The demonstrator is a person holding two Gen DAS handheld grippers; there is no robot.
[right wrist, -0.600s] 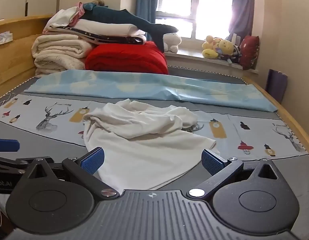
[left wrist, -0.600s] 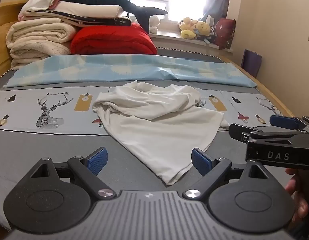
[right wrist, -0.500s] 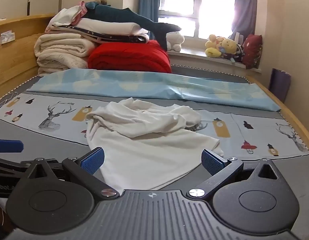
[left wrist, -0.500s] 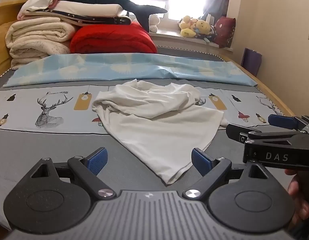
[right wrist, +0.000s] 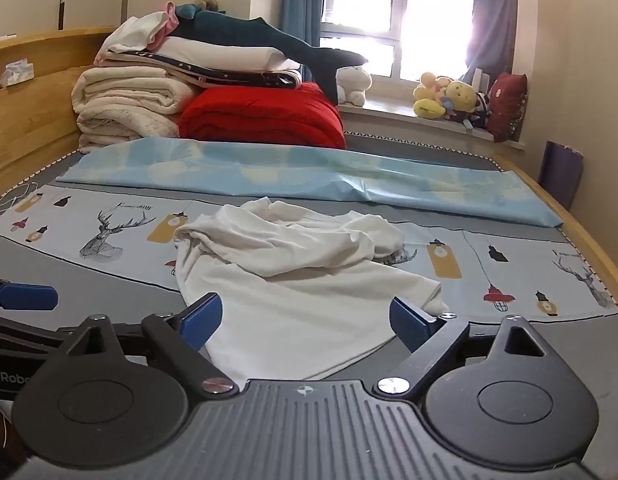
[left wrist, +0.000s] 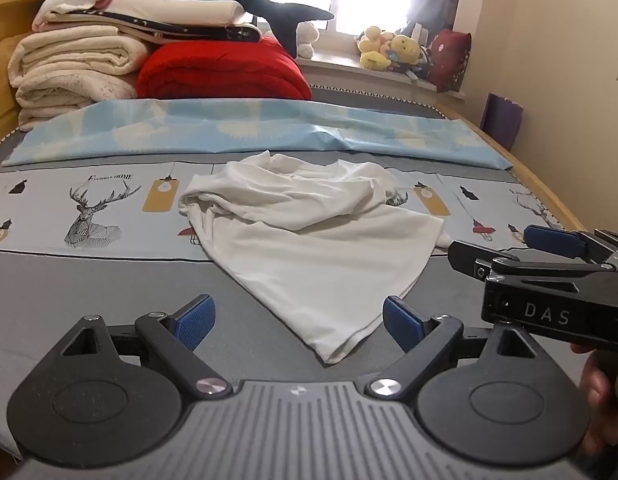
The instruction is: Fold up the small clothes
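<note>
Both claws, the left gripper (left wrist: pixel 295 322) and the right gripper (right wrist: pixel 305 320), stand spread wide and empty, angled down toward the white garment (left wrist: pixel 321 236), likely to seize its near edge. That garment lies crumpled on the bed (left wrist: pixel 89 280), nearer the claws than the blue sheet (left wrist: pixel 249 128).

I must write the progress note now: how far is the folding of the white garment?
Done: no fold shows; the white garment lies crumpled on the bed. In hand: nothing; the left gripper and right gripper are open, apart from the cloth. Left: spread it flat, then do all the folds.
</note>
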